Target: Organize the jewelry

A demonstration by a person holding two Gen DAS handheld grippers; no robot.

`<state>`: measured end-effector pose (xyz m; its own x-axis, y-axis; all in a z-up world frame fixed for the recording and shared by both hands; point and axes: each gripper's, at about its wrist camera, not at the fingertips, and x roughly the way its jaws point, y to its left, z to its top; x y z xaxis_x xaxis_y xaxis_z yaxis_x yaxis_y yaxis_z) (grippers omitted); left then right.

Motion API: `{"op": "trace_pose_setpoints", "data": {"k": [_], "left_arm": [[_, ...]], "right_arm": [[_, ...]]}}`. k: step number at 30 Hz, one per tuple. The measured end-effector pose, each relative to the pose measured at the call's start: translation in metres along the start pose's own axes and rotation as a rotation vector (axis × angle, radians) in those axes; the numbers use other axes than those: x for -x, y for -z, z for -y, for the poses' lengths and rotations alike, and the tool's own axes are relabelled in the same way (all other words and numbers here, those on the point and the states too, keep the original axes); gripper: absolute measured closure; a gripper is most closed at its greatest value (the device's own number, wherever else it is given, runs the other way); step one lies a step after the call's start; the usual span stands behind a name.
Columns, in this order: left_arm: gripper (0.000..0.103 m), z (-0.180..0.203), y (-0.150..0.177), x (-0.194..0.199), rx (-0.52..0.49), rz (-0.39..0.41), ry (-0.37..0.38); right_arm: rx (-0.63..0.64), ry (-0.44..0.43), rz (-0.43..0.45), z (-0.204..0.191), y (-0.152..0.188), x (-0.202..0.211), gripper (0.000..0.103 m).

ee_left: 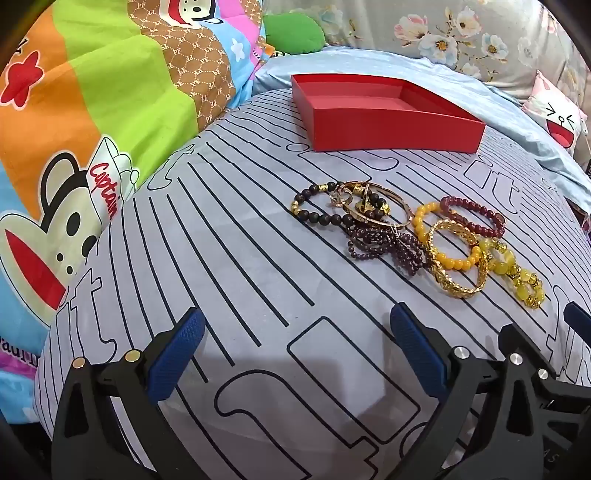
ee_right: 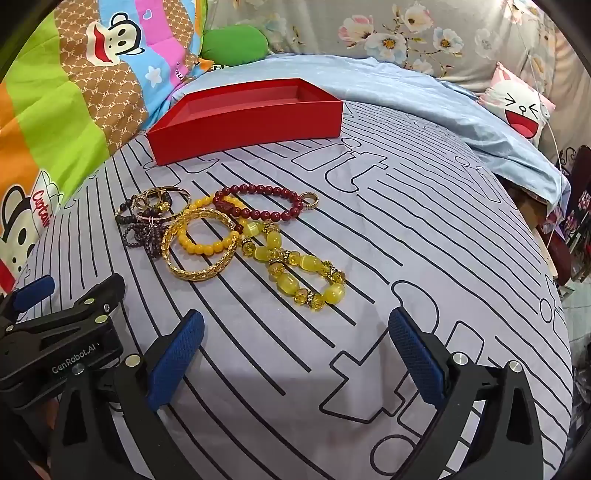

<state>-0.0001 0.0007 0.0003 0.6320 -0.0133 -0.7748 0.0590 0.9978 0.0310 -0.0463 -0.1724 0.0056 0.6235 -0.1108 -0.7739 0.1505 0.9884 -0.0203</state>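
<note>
A pile of bracelets lies on the striped grey bedsheet: a gold bangle (ee_right: 201, 245) (ee_left: 456, 258), an orange bead bracelet (ee_right: 207, 229), a dark red bead bracelet (ee_right: 258, 203) (ee_left: 476, 216), a yellow stone bracelet (ee_right: 295, 269) (ee_left: 517, 273), and a tangle of dark bead bracelets and thin gold bangles (ee_right: 151, 214) (ee_left: 354, 206). An empty red box (ee_left: 384, 110) (ee_right: 243, 118) stands behind them. My left gripper (ee_left: 295, 350) is open and empty, short of the pile. My right gripper (ee_right: 295, 350) is open and empty, just short of the yellow bracelet.
A colourful cartoon quilt (ee_left: 92, 110) is heaped on the left. A light blue blanket (ee_right: 406, 92) and floral pillows (ee_right: 406, 33) lie behind the box. A white cartoon cushion (ee_right: 521, 107) sits far right. The bed edge drops off at the right.
</note>
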Motion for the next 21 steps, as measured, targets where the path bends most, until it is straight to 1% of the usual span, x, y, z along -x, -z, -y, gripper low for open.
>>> {"op": "trace_pose_setpoints", "data": {"k": [11, 12, 21], "left_arm": [[0.007, -0.0069, -0.0012, 0.0012, 0.001, 0.001, -0.003], [0.007, 0.002, -0.0007, 0.0017, -0.007, 0.001, -0.011], [0.007, 0.0017, 0.0001, 0.0024, -0.01, 0.001, -0.014]], "right_arm": [[0.001, 0.0, 0.004, 0.0006, 0.0001, 0.0, 0.006], [0.0, 0.001, 0.003, 0.0007, 0.0, -0.0001, 0.006], [0.001, 0.002, 0.005, 0.0, 0.0009, 0.0002, 0.006]]}}
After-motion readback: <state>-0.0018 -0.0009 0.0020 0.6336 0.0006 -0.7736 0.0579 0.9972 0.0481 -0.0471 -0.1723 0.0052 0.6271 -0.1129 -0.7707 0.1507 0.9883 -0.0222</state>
